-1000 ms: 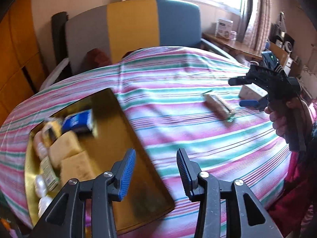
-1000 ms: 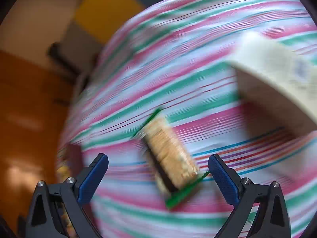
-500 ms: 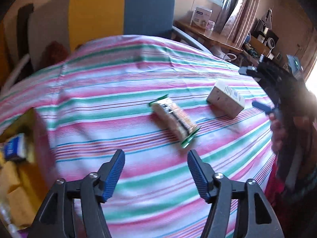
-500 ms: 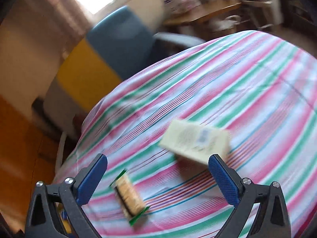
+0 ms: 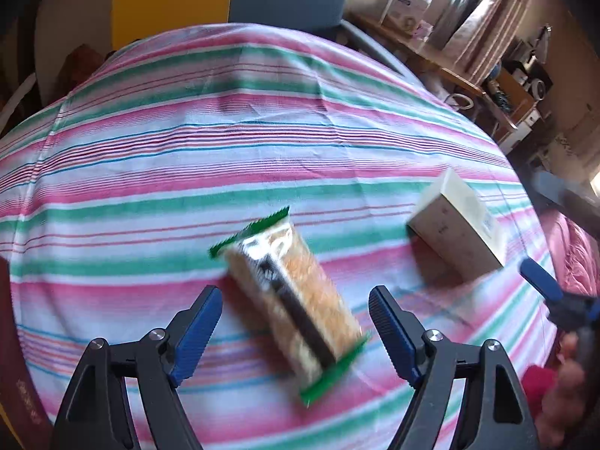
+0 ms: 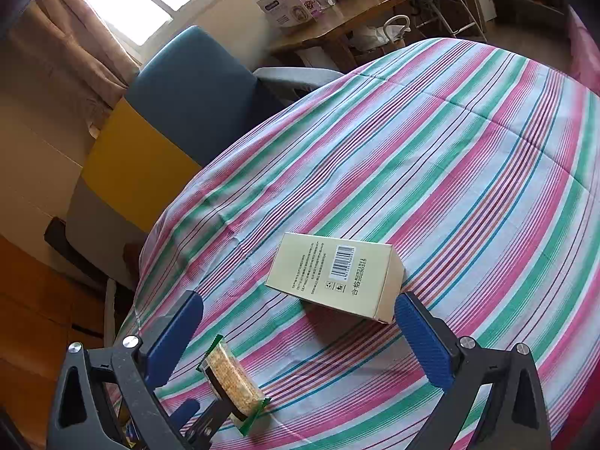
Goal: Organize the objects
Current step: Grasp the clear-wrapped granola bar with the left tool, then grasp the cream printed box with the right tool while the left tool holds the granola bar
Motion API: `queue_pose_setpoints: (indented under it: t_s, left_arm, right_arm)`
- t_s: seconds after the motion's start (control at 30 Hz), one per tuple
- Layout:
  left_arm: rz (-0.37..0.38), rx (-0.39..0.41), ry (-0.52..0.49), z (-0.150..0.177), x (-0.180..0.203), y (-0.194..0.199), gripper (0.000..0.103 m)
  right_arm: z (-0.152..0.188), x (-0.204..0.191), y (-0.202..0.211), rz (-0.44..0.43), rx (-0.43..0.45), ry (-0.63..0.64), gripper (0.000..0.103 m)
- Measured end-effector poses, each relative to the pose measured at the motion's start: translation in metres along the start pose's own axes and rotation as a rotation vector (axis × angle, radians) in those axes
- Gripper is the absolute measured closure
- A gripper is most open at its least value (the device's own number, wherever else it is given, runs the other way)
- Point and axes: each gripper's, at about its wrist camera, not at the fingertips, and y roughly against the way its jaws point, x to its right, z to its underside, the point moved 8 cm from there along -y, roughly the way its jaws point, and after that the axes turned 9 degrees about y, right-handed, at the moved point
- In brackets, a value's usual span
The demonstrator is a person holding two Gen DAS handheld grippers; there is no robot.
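A snack bar in a clear wrapper with green ends (image 5: 296, 307) lies on the striped tablecloth (image 5: 232, 157). My left gripper (image 5: 296, 322) is open, its fingers on either side of the bar, just above it. A cream carton box with a barcode (image 6: 337, 273) lies flat to the right of the bar (image 6: 232, 382). My right gripper (image 6: 300, 337) is open and empty, hovering in front of the box. The box also shows in the left wrist view (image 5: 457, 225), as does the right gripper's blue finger (image 5: 540, 277).
A chair with grey, yellow and blue panels (image 6: 180, 112) stands behind the table. A wooden desk with boxes (image 6: 337, 18) stands by the window. The table's edge drops off at the right (image 5: 562, 262). A dark red edge (image 5: 15, 375) shows at the far left.
My left gripper swung right from the gold tray to the snack bar and closed in on it. My right gripper pulled back from the bar and now faces the box.
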Motion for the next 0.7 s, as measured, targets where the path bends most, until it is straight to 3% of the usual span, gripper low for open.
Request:
queue_pose_setpoints:
  t_s: [0.13, 0.23, 0.27, 0.5, 0.7]
  left_arm:
    - [-0.054, -0.022, 0.009, -0.009, -0.002, -0.024, 0.024]
    - [-0.122, 0.024, -0.053, -0.008, -0.004, -0.021, 0.057]
    - [-0.089, 0.02, -0.061, -0.005, -0.004, -0.018, 0.06]
    - [-0.048, 0.005, -0.13, 0.046, -0.029, 0.014, 0.062]
    - [-0.05, 0.059, -0.183, 0.096, -0.045, 0.045, 0.061]
  right_arm:
    - [0.001, -0.002, 0.001, -0.01, 0.004, 0.008, 0.0]
    - [0.002, -0.005, -0.001, -0.012, -0.004, 0.026, 0.0]
    - [0.003, -0.006, -0.002, -0.01, -0.005, 0.031, 0.0]
    - [0.006, -0.013, -0.006, -0.004, -0.02, 0.088, 0.0]
    - [0.01, -0.003, -0.012, 0.019, -0.047, 0.071, 0.0]
